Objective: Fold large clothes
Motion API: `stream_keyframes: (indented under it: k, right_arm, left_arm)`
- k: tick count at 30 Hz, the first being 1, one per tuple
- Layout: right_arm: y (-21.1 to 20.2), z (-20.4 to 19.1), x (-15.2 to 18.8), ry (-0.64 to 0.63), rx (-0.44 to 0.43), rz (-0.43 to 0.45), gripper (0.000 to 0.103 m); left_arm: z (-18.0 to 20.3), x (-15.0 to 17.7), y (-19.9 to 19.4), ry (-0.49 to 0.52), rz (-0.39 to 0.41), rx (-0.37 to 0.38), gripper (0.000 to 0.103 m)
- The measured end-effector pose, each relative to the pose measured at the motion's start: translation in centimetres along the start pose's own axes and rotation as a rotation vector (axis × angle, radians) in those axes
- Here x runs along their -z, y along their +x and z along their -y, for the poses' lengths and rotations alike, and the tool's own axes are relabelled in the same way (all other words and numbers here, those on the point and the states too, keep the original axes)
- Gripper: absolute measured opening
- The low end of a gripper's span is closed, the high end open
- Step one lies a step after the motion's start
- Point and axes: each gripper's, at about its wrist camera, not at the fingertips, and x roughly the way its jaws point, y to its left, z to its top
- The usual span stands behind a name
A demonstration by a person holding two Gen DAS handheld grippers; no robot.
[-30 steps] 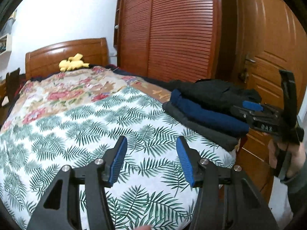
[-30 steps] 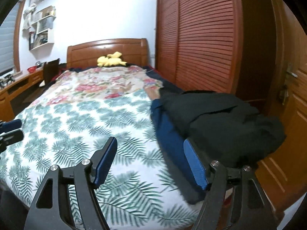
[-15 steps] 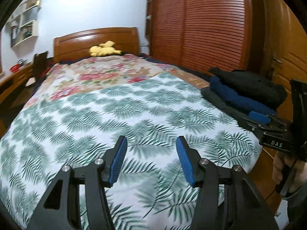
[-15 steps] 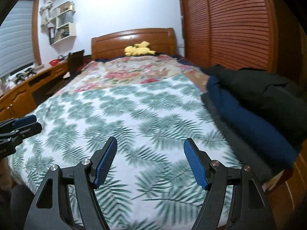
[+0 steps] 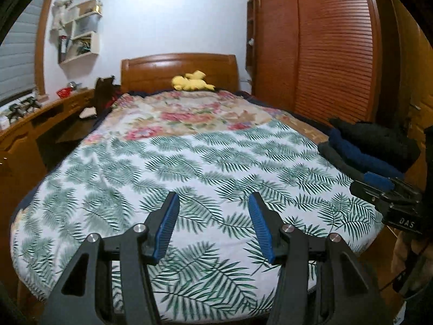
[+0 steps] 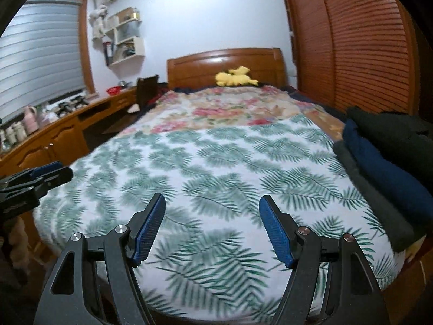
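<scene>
Both views have swung left off the folded clothes [image 6: 387,168]; left gripper [image 5: 213,224] and right gripper [image 6: 212,227] hover open, empty, above the leaf-print bedspread [image 5: 189,168], headboard [image 5: 178,67] straight ahead.

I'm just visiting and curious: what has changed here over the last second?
Both views swung left, off the pile of dark clothes toward the middle of the bed. Nothing was taken or let go: left tool and right tool stay open and empty, the pile unmoved.

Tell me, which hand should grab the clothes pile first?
Probably the right gripper: the clothes pile lies on its side of the bed, nearer than to the left gripper. Both are open, holding nothing.
</scene>
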Motion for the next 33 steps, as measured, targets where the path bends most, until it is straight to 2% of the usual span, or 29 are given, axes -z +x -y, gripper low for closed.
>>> stream_keyframes:
  k: [8, 13, 33]
  right_arm:
    - [-3.0, -3.9, -1.4, -0.041, -0.063, 0.073, 0.074]
    - [-3.9, -4.9, -1.6, -0.058, -0.065, 0.103, 0.074]
    - [-4.2, -5.0, -1.3, -0.056, -0.062, 0.111, 0.074]
  left_arm:
    - [-1.4, -0.6, -4.3, -0.021, 0.082, -0.048, 0.052]
    - [-2.0, -0.4, -5.9, -0.047, 0.11, -0.053, 0.052]
    - [-2.5, 0.4, -6.2, -0.055, 0.113, -0.061, 0.052]
